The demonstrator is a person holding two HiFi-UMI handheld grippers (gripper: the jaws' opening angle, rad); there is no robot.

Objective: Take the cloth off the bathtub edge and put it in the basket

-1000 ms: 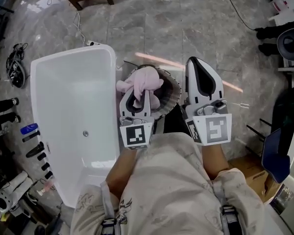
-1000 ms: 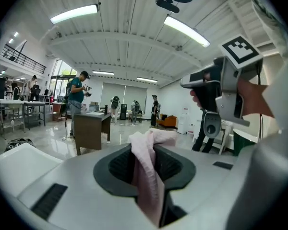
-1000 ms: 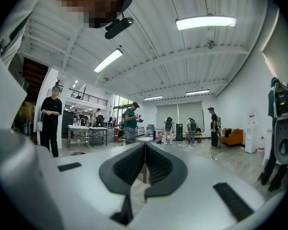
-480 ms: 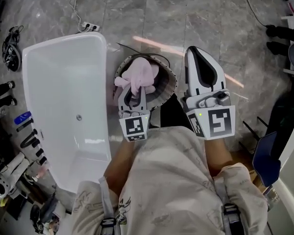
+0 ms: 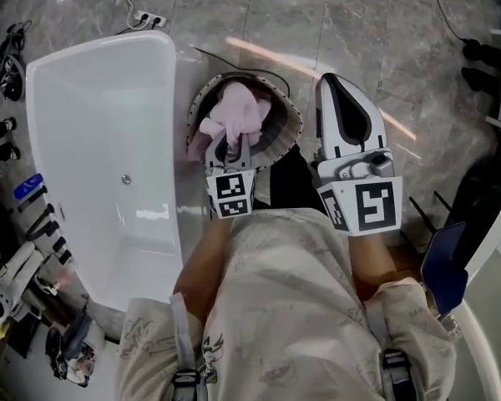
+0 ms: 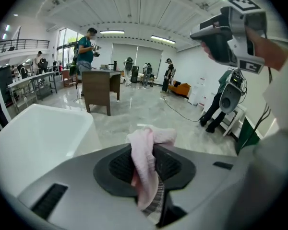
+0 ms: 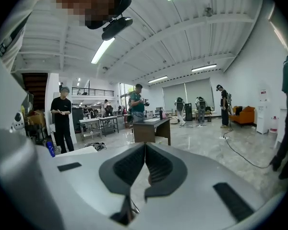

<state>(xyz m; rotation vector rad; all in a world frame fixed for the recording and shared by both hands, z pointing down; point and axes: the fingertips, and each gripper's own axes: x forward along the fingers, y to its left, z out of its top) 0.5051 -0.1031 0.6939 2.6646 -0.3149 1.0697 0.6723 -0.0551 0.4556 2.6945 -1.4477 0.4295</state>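
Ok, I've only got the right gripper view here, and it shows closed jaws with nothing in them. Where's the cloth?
Observer: The pink cloth is pinched in the left gripper.
Operator: Is it over the basket?
Observer: In the head view it sits inside the outline of the round basket. I can't tell whether it touches the bottom.
Operator: Anything left on the tub edge?
Observer: No cloth on the rim of the bathtub, as far as the head view shows it.
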